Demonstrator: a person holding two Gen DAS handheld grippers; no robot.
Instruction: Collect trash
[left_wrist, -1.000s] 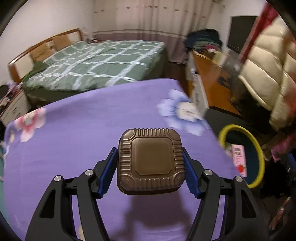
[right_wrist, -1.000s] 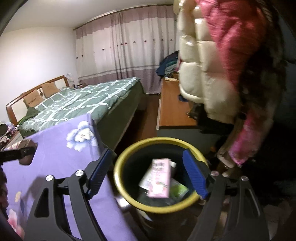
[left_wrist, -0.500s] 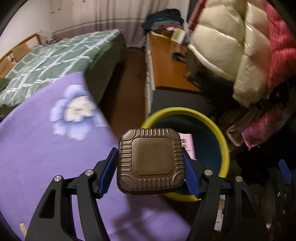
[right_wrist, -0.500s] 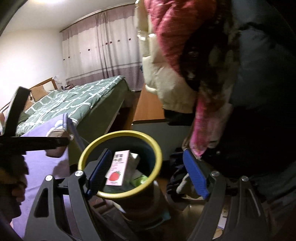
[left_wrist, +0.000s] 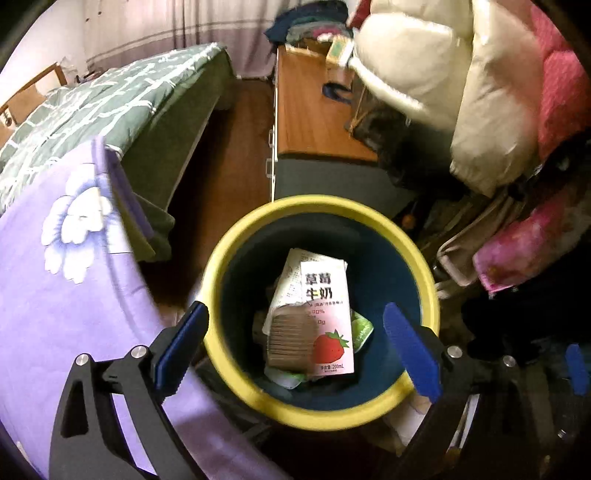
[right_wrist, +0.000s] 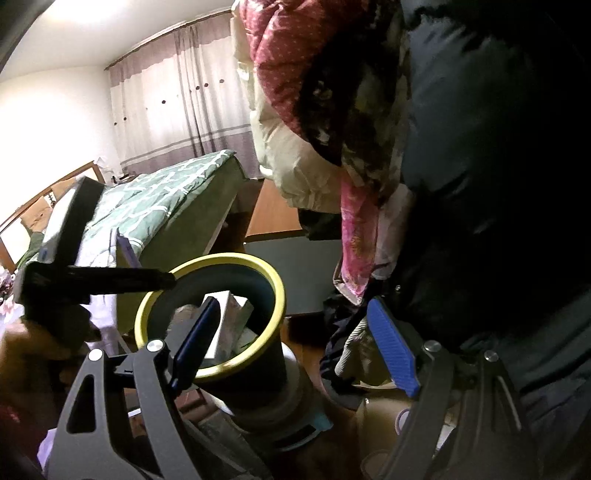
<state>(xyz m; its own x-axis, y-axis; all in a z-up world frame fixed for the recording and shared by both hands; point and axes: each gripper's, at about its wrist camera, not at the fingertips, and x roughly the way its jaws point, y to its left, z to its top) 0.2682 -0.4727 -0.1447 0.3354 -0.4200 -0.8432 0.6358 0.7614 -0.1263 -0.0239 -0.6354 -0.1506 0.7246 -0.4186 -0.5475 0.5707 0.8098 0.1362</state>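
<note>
My left gripper (left_wrist: 293, 314) hangs over the mouth of the yellow-rimmed dark bin (left_wrist: 317, 205), and its jaws are opening with nothing pressed between them. The brown ribbed container (left_wrist: 290, 341), blurred, is free of the pads and down inside the bin, against a strawberry milk carton (left_wrist: 327, 314). Other wrappers lie under them. In the right wrist view the same bin (right_wrist: 275, 284) stands behind my right gripper's left finger. The right gripper (right_wrist: 293, 306) is open and holds nothing. The left gripper's body (right_wrist: 110, 277), held by a hand, reaches over the bin's rim.
A purple flowered cover (left_wrist: 66, 295) lies left of the bin, with a green checked bed (left_wrist: 110, 110) behind it. A wooden cabinet (left_wrist: 310, 122) stands beyond. Hanging jackets, white (left_wrist: 461, 92) and pink (right_wrist: 295, 55), crowd the right side close to the bin.
The left gripper swung from over the purple cover to above the bin, opened, and let the brown container fall in. The right gripper shifted right, so the bin now lies by its left finger.
</note>
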